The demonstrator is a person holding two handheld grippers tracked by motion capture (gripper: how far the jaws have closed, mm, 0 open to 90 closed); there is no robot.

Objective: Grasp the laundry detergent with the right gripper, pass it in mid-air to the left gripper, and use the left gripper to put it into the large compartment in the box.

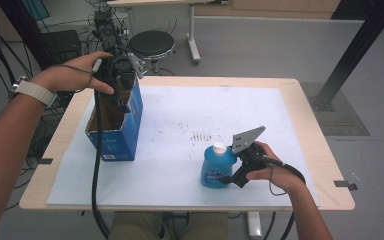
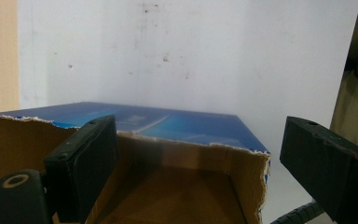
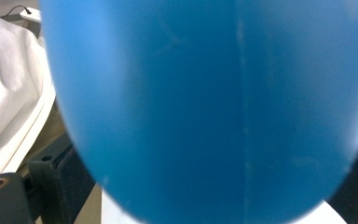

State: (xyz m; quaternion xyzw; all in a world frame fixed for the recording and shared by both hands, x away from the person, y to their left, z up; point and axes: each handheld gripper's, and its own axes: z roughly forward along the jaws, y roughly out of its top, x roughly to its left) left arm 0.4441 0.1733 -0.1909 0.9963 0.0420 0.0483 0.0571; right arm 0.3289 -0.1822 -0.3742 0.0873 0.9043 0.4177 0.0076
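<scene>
The bottle [image 1: 217,167] stands upright on the white sheet [image 1: 190,115] near the table's [image 1: 310,125] front edge, a little right of the middle. It is squat and rounded, bright blue plastic, with a short white cap on top and a label with pale lettering across its belly (too small to read from the high view). The right gripper [image 1: 228,176] comes in from the bottle's right side, low and level, and its jaws sit against the lower body; in the right gripper view the bottle [image 3: 205,107] looms as a smooth blue bulge with a faint seam running down it, and the dark jaws sit at either flank of it, clasping the bottle as far as I can see. Well apart from it, at the left back part of the sheet, stands the box [image 1: 115,125], blue on the outside and brown cardboard inside, its top torn off in a ragged edge. The left gripper [image 1: 116,92] hangs over the open top of the box, pointing down into it, with the person's left hand [image 1: 75,72] wrapped around its body. In the left gripper view the jaws stand wide apart with nothing between the pads, one inside the box [image 2: 177,186] above the cardboard wall, the other outside the torn rim.
</scene>
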